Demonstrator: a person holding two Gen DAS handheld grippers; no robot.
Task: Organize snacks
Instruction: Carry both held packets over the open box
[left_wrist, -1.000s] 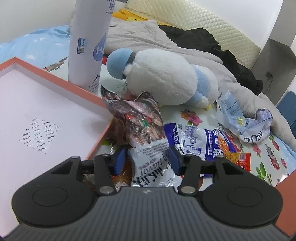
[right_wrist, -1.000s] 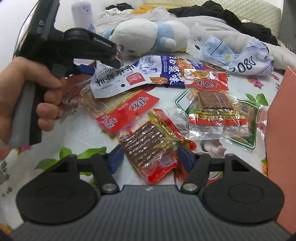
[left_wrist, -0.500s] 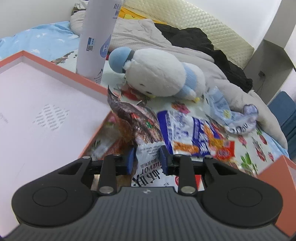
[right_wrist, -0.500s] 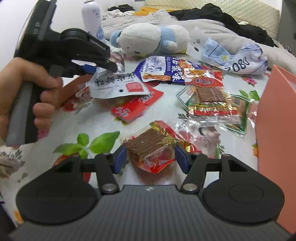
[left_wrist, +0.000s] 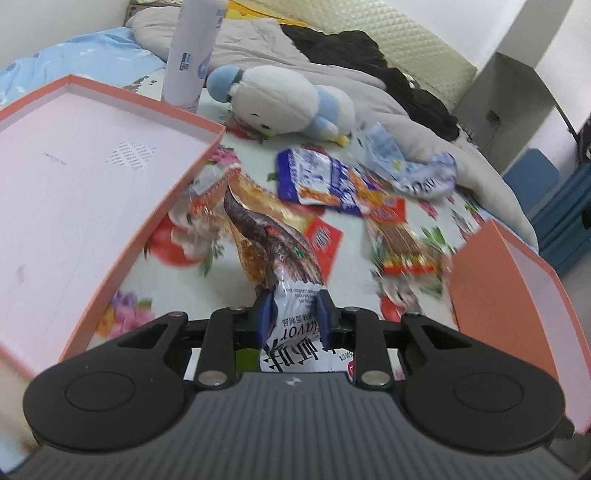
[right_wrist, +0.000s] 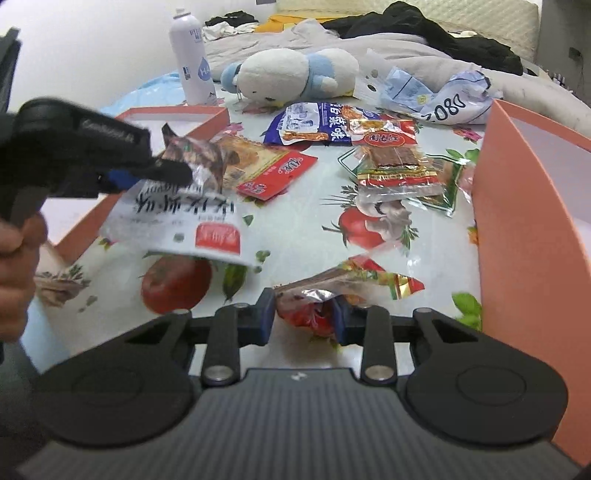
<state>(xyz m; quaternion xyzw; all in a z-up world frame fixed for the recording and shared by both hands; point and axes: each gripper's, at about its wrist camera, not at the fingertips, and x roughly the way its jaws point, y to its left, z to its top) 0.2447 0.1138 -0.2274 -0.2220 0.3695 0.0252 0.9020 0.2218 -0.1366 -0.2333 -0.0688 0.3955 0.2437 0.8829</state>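
My left claw (right_wrist: 162, 171) shows "GenRobot.AI" on its black housing. The crumpled blue-white bag (right_wrist: 448, 101) reads "080". "avor" prints on the white snack pouch (left_wrist: 295, 332) that claw holds.

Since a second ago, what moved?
The left gripper shut on the white snack bag and lifted it off the tablecloth. The right gripper closed on the red snack packet. The plush toy and spray can stayed put.
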